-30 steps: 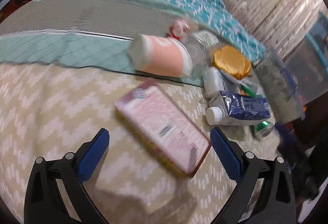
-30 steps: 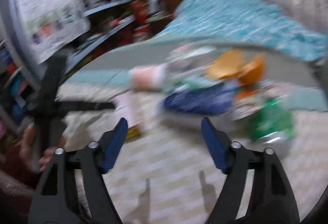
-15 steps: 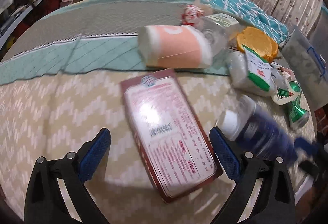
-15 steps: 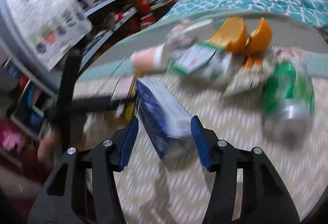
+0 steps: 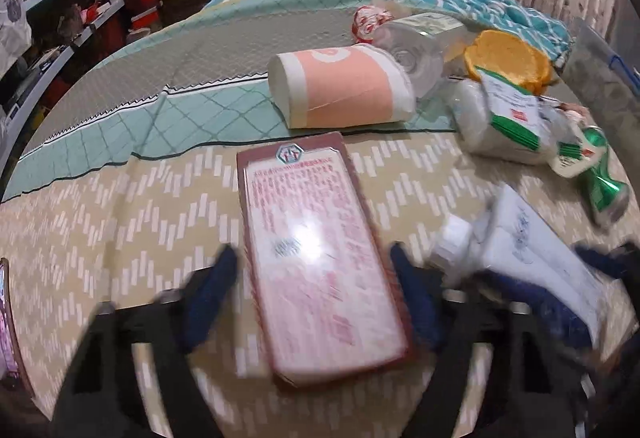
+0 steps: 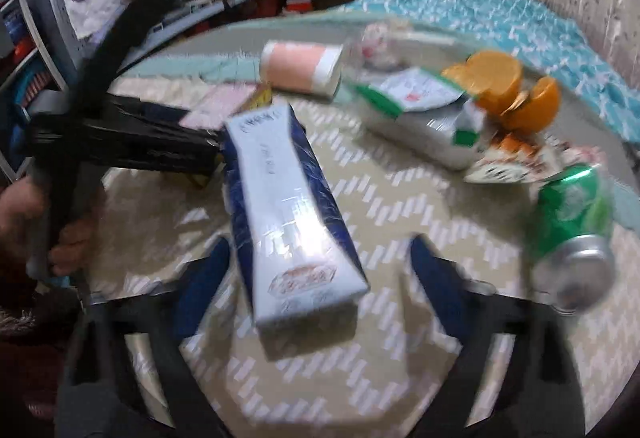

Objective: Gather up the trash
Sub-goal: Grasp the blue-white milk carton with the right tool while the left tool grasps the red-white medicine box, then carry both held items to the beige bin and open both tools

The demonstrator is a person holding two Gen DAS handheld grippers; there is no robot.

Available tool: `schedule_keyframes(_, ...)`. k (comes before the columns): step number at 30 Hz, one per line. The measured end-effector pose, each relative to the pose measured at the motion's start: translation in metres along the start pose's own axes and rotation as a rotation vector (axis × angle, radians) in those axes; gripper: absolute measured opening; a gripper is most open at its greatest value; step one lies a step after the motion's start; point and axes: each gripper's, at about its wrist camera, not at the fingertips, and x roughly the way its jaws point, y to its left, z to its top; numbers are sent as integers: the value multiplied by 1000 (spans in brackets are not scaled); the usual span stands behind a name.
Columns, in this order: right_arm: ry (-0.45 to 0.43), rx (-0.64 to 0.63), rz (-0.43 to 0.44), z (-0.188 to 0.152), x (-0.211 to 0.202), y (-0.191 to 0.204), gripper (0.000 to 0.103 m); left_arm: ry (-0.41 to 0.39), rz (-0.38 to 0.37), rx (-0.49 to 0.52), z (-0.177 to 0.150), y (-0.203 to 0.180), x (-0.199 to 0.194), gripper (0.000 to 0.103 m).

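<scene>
Trash: left gripper [image 5: 312, 278] jaws closing around box [image 5: 316, 258]; right gripper [image 6: 316, 278] jaws opening, astride carton [image 6: 288, 222]. Centre both before squeezing.

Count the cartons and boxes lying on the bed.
2. A pink box lies flat between the left hand-held gripper's closing jaws, and a blue-and-white carton lies between the right hand-held gripper's jaws. More may be hidden in the pile behind.

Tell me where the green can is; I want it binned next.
In the right wrist view the green can lies on its side at the right, on the zigzag bedspread, just below the orange peel and torn wrappers.
</scene>
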Motion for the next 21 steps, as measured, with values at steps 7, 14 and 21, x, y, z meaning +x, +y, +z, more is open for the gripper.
schedule_keyframes(7, -210, 140, 37, -32, -76, -16, 53, -25, -296, -33, -18, -2, -47, 60)
schedule_keyframes(14, -392, 363, -43, -90, -151, -69, 52, -17, -507, 155, 1, -108, -72, 60)
schedule_keyframes(21, -542, 523, -153, -140, -220, -134, 52, 29, -633, 352, 14, -232, -83, 60)
